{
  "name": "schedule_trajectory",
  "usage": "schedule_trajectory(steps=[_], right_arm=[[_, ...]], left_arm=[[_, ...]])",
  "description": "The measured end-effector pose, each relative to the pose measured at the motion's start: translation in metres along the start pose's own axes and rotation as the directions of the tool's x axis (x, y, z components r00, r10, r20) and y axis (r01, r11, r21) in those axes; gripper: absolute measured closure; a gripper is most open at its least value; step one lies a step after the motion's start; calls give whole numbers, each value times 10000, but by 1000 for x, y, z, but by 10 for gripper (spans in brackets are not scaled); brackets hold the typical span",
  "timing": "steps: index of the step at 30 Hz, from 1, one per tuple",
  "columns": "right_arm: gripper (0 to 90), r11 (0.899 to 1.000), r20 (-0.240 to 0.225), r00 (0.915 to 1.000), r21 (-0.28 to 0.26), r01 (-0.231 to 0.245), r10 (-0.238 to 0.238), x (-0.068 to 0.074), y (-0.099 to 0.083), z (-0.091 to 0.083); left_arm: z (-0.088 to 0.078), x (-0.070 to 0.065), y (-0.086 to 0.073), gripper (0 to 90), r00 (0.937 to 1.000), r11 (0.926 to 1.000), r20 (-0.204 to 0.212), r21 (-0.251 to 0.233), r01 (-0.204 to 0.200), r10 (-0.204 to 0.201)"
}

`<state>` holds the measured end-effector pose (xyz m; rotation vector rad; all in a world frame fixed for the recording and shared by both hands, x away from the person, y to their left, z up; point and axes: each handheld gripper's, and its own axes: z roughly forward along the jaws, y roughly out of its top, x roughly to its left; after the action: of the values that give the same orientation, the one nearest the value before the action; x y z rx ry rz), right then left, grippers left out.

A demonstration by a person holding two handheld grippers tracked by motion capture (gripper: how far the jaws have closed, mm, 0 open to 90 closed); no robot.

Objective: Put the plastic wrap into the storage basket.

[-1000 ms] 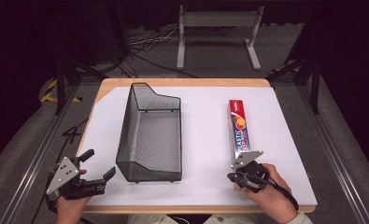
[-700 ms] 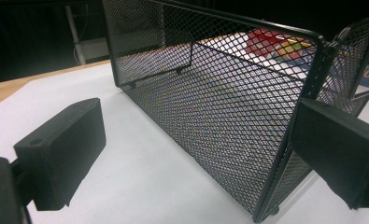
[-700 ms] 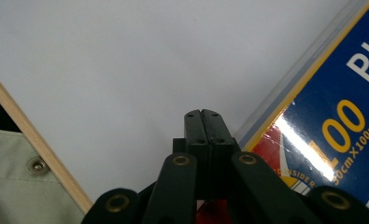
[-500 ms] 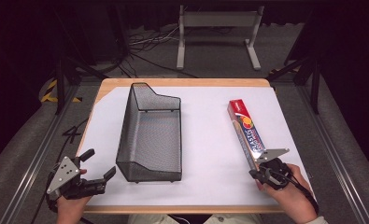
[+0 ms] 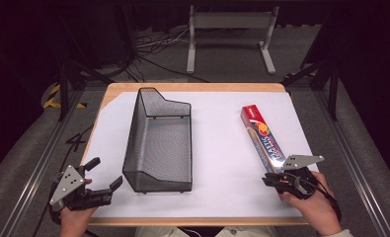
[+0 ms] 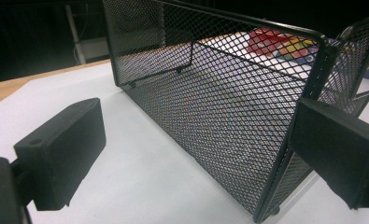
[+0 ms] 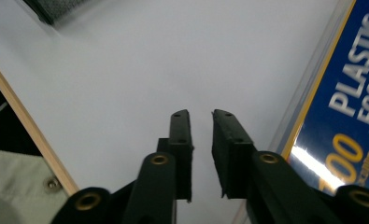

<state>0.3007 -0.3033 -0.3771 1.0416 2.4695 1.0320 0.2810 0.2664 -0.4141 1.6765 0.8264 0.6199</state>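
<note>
Right tongs point(image 7: 201, 116) beside half-cropped box point(image 7: 345, 116)

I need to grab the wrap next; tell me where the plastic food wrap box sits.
In the high view, the plastic food wrap box lies flat on the table's right side, right of the mesh basket, its near end beside the right tongs.

Even overhead light brightens the white table point(image 5: 217, 148) against dark surroundings, with glare on the box point(image 7: 345, 140) and perhaps slightly soft close-ups.
</note>
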Motion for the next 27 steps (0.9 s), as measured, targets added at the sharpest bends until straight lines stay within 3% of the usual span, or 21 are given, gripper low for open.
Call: schedule_trajectory(steps=[5,13,15,18,24,27], right_arm=[[668,9939,-204,9996,-1075,-236,215,-2,3,-9],[483,9818,85,9987,-1841,-473,497,-12,14,-19],[525,9826,191,9979,-1766,-568,612,-16,17,-21],[464,9825,650,9946,-1730,-692,815,-20,22,-22],[374,9762,983,9816,-1597,-1469,1638,-38,36,-21],[373,9745,1098,9774,-1542,-1630,1809,-45,42,-20]], left_arm=[[0,0,0,47,10000,10000,-12,-14,8,-8],[0,-1,1,47,10000,10000,-28,17,-27,27],[0,0,1,47,10000,10000,-25,15,-18,18],[0,-1,1,47,10000,10000,-22,30,-27,27],[0,0,1,48,10000,10000,-38,21,-24,24],[0,-1,1,48,10000,10000,-46,25,-37,37]])
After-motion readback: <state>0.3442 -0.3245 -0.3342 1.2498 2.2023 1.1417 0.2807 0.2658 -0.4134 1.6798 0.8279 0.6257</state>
